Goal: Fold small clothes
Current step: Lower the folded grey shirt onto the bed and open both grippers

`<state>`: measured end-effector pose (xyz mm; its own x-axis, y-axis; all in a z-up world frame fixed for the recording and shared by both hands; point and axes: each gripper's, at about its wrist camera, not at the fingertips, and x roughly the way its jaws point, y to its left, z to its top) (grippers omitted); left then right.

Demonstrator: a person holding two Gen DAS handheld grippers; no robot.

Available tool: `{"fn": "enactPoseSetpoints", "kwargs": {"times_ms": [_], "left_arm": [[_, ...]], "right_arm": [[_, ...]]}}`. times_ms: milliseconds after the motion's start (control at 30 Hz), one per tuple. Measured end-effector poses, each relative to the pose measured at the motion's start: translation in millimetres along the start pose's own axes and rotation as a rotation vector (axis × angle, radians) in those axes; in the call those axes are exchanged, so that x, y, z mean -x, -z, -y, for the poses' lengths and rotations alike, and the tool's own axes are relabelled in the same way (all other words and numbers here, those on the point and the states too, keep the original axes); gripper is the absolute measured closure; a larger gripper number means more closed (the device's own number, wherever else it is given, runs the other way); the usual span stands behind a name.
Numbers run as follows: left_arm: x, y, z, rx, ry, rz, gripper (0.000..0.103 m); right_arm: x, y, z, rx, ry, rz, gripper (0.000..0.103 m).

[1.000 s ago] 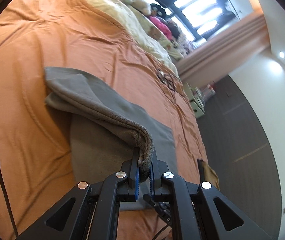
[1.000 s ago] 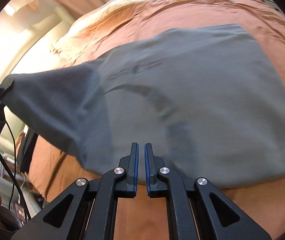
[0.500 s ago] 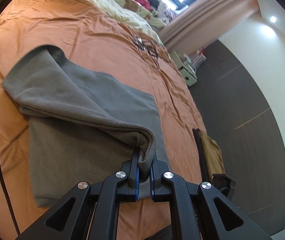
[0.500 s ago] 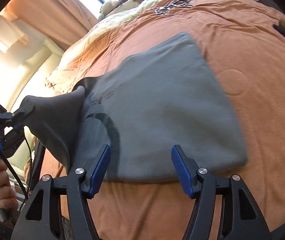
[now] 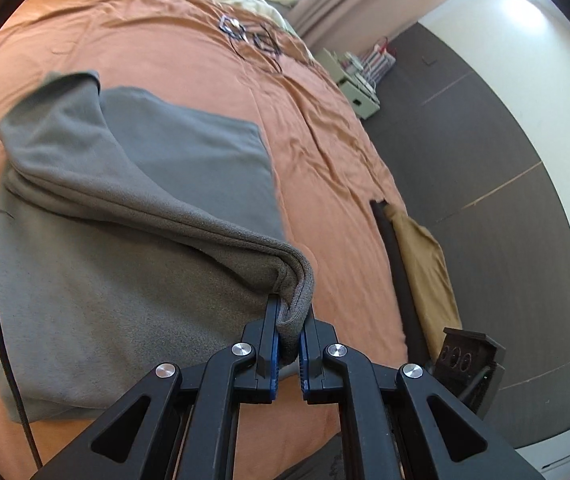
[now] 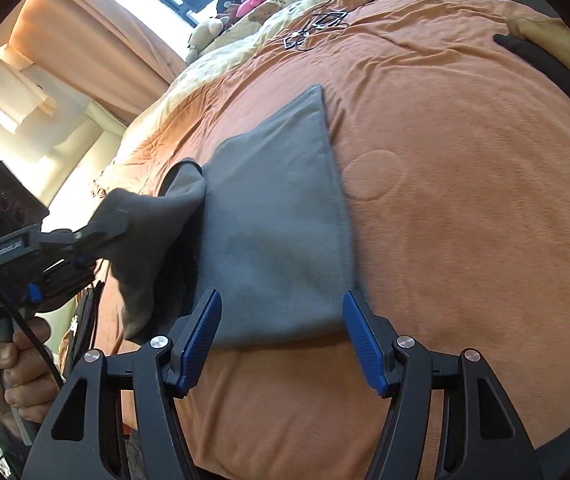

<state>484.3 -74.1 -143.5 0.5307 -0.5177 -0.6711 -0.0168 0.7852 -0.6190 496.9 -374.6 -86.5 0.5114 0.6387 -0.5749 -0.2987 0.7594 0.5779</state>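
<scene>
Grey garment lies flat on the orange bedspread, with one hemmed edge lifted and doubled over towards five o'clock in the left wrist view. The left gripper is clamped tight on that lifted hem, cloth bunched between its blue pads. In the right wrist view the same garment sits centre frame; the left gripper shows at nine o'clock, gripped by a hand, and white lettering on its body is too blurred to read. The right gripper has its jaws spread wide, having just been opening, and nothing is between them; the garment's near edge lies just beyond the pads. A thin dark line pattern marks the bedspread at twelve o'clock. Bare bedspread stretches from one to five o'clock of the garment. A black strip and tan cloth hang at the bed's edge at three o'clock.
</scene>
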Motion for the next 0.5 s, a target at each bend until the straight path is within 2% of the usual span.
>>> {"fn": "enactPoseSetpoints", "kwargs": {"times_ms": [367,433,467,500], "left_arm": [[-57.9,15.3,35.6,-0.04,-0.007,-0.104,0.093],[-67.9,18.3,34.9,-0.029,-0.031,-0.141,0.082],[-70.4,19.7,31.8,-0.013,-0.006,-0.155,0.077],[-70.5,20.1,29.3,0.0,0.015,-0.156,0.066]], "right_arm": [[20.0,1.6,24.4,-0.002,-0.007,-0.008,0.042],[21.8,2.2,23.7,0.008,-0.01,-0.011,0.042],[22.7,2.1,22.8,0.016,-0.014,-0.016,0.042],[22.1,1.8,22.9,0.021,-0.017,-0.019,0.042]]}}
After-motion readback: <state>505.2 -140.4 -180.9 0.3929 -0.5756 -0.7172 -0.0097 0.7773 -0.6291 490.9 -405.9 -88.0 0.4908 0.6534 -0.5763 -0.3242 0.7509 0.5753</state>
